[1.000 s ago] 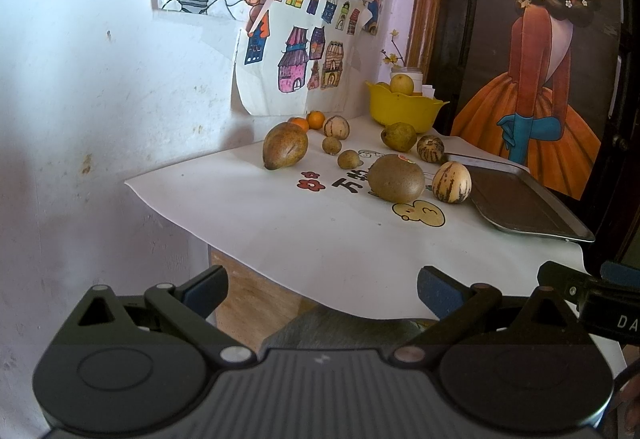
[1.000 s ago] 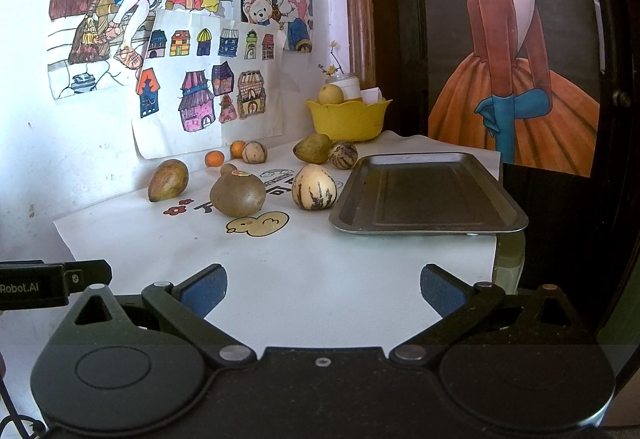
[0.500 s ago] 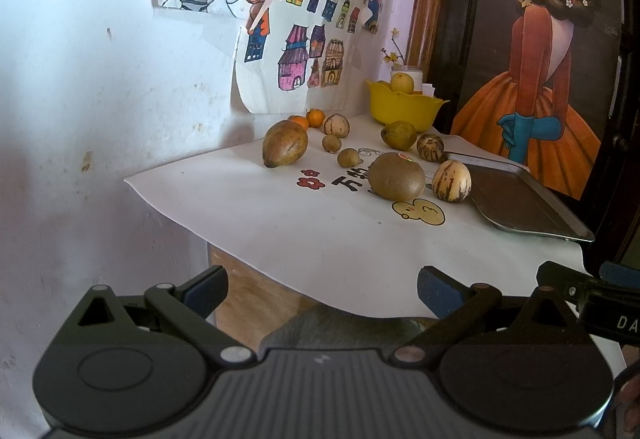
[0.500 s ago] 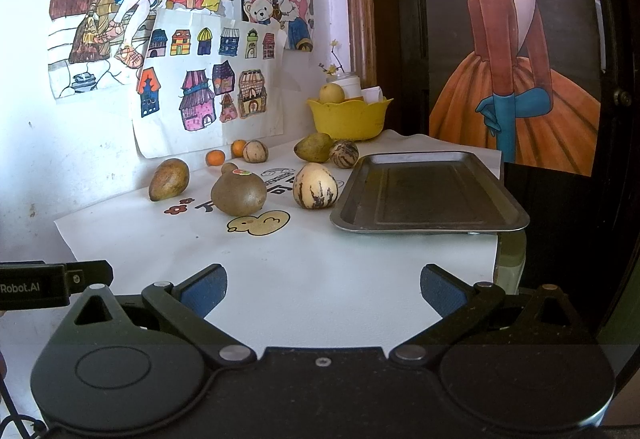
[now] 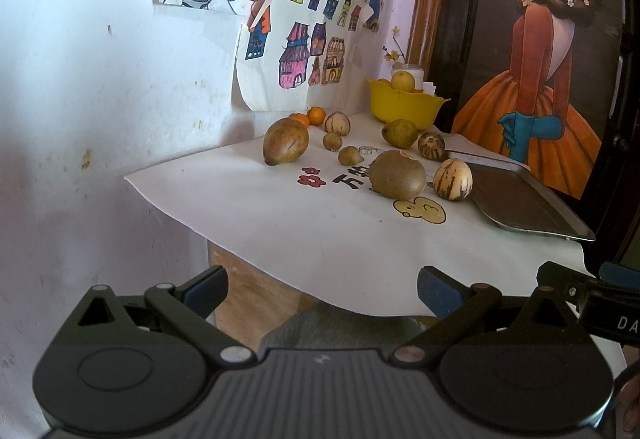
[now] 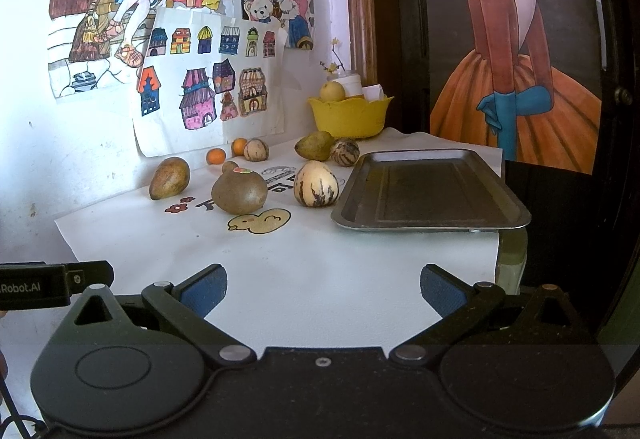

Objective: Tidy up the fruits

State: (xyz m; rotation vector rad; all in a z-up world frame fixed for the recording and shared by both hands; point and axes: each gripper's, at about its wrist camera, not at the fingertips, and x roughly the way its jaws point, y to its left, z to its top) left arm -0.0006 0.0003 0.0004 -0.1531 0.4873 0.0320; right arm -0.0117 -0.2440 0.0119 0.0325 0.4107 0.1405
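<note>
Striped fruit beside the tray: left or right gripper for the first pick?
Right, probably. The right gripper is open and faces the striped fruit and tray nearly head-on. The left gripper, also open, sits off toward the paper's left corner.

2 oranges, 3 striped melons, 1 tray, 1 yellow bowl, 2 small brown fruits, 4 wall drawings.

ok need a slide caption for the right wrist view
Open right gripper faces a paper-covered table: loose fruits left of an empty metal tray.

L+R wrist cams, table-edge, facing wall, sharing tray
</note>
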